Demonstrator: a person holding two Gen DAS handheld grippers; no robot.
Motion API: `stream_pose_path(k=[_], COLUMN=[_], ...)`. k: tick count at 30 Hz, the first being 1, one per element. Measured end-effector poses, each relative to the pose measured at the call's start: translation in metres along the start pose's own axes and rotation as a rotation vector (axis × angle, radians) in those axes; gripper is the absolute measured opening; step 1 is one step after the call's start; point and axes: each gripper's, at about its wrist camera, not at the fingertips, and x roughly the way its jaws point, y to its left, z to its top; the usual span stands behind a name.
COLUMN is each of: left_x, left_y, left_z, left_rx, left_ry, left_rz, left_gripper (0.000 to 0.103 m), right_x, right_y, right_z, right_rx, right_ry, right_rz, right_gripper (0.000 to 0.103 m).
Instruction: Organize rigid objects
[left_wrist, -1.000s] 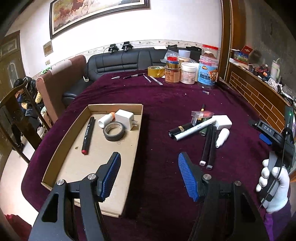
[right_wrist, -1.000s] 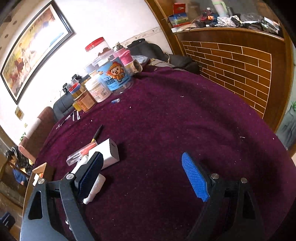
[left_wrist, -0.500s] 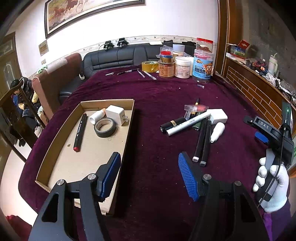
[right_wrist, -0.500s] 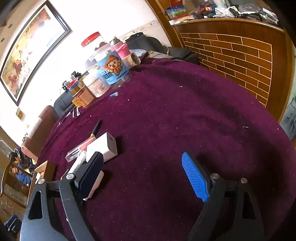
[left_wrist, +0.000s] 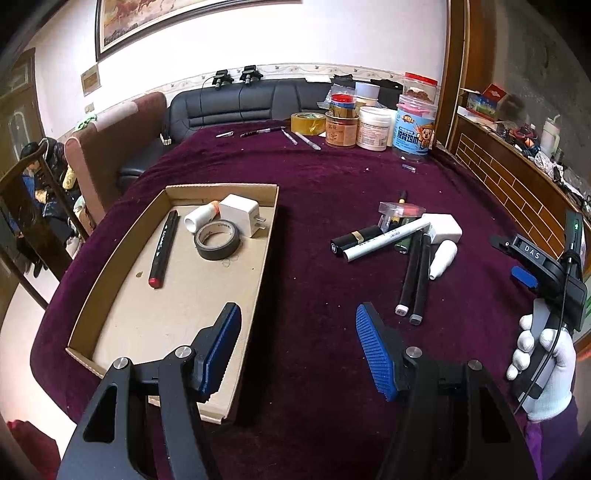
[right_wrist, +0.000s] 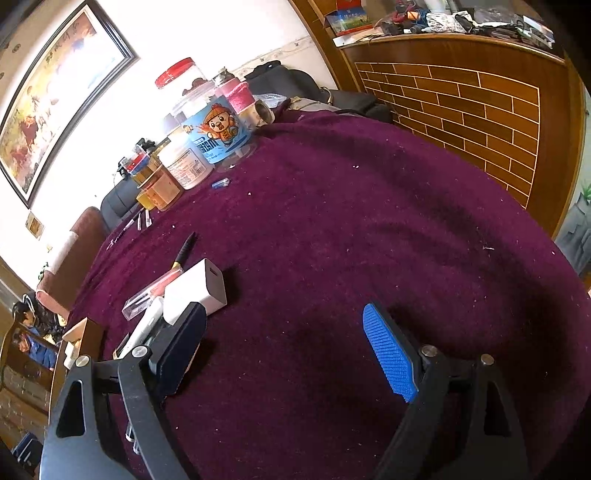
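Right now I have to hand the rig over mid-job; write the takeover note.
Left tool: open, empty, hovering over the near right edge of the cardboard tray.
Right tool: open, empty, beside the loose pile.
Done: red-tipped black marker, white tube, white charger and black tape roll lie in the tray.
Left: on the cloth, white power adapter, white marker, two black markers, black lipstick tube, clear case, small white bottle.
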Motion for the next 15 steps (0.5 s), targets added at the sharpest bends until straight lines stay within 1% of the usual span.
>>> stream_pose_path(k=[3,5,9,12,15], left_x=[0.005,0.011,0.024,0.033,0.039], left_y=[0.002,0.002,0.001,0.002,0.007], left_z=[-0.001,-0.002,-0.006,-0.009,-0.009], left_rx=[-0.01,-0.016,-0.028,-0.04,-0.05], left_ry=[0.008,0.021,0.047,0.078,0.087], left_rz=[-0.011,-0.03,-0.073,-0.109,-0.125], left_gripper=[0.059,0.059,0.059,0.059,0.059], right_x=[-0.003,-0.007,-0.009,-0.009,-0.009], right_y=[-0.001,-0.002,0.0,0.004,0.01], right_z=[0.0,0.0,0.0,-0.001,-0.002], right_rx=[0.004,0.006,-0.003,-0.018,-0.047], right_ry=[-0.014,-0.036,-0.05,-0.061,-0.072], right_rz=[-0.009,-0.018,-0.037,-0.07,-0.099], right_gripper=[0.087,0.087,0.087,0.087,0.087])
